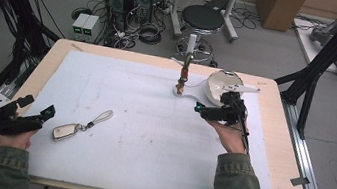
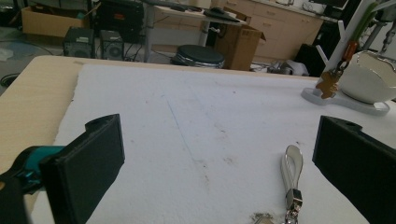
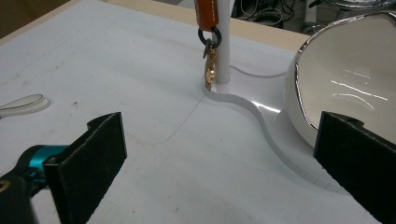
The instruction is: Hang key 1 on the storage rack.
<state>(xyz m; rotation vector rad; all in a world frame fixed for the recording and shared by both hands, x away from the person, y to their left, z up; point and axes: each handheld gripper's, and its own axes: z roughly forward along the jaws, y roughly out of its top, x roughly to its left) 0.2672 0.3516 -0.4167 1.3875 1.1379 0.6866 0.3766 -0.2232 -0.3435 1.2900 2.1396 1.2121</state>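
Left gripper (image 1: 34,116) jaws wide apart, empty, aimed at key fob (image 1: 66,131) lying on white mat (image 1: 127,118) just ahead. Right gripper (image 1: 214,112) wide apart, empty, beside key stand (image 1: 189,62). Likely pre-grasp step; next: close left jaws on fob strap (image 2: 292,163), carry to stand.

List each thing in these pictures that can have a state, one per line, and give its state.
Left gripper: open, holding nothing.
Right gripper: open, holding nothing.
Car key: lying flat on the mat, untouched.
Brown key strap: hanging from the stand's post.
Bowl: upright on the stand's base, looks empty.
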